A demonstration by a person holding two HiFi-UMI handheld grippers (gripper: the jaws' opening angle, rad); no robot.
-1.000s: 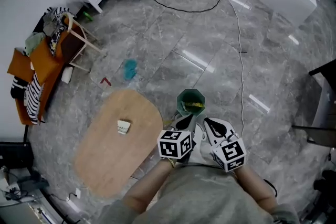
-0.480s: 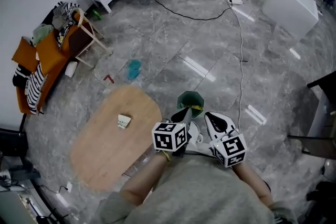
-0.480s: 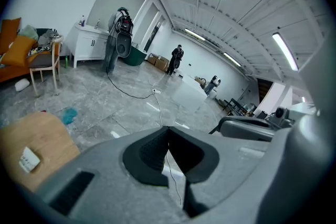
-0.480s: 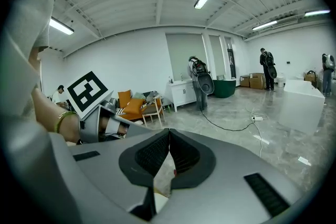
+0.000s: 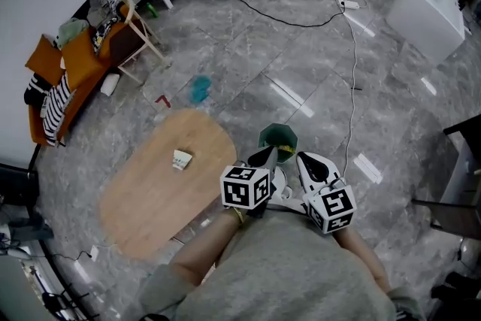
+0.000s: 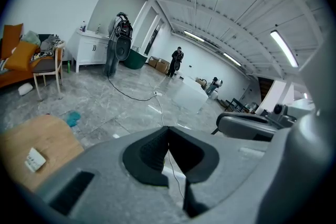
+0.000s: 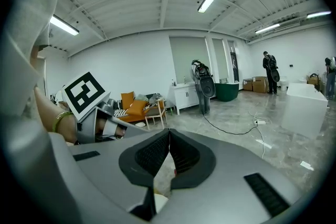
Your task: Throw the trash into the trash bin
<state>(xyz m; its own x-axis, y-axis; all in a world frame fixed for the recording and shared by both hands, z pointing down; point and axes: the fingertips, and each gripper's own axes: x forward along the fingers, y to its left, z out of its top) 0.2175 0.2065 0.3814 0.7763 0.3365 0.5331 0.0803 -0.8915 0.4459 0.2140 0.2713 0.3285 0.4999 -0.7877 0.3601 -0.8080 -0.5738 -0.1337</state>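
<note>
A small white piece of trash (image 5: 180,159) lies on the oval wooden table (image 5: 143,210); the left gripper view shows it too (image 6: 35,159), low at the left. The green trash bin (image 5: 279,137) stands on the floor just beyond the table's right end, with something yellow inside. My left gripper (image 5: 264,155) hangs at the bin's near rim, jaws shut and empty (image 6: 168,128). My right gripper (image 5: 307,160) is beside it to the right, its jaw tips touching with nothing gripped (image 7: 169,131). In the right gripper view the left gripper's marker cube (image 7: 84,94) shows.
A teal scrap (image 5: 200,89) and a small red item (image 5: 162,101) lie on the floor beyond the table. A chair piled with clothes (image 5: 90,49) stands at the left. A black cable (image 5: 285,20), a white cord with a power strip (image 5: 348,4) and a white box (image 5: 434,0) lie farther off.
Both grippers have risen a little beside the bin and stay shut. The head view has drifted, so the floor and table sit slightly lower and to the right.
</note>
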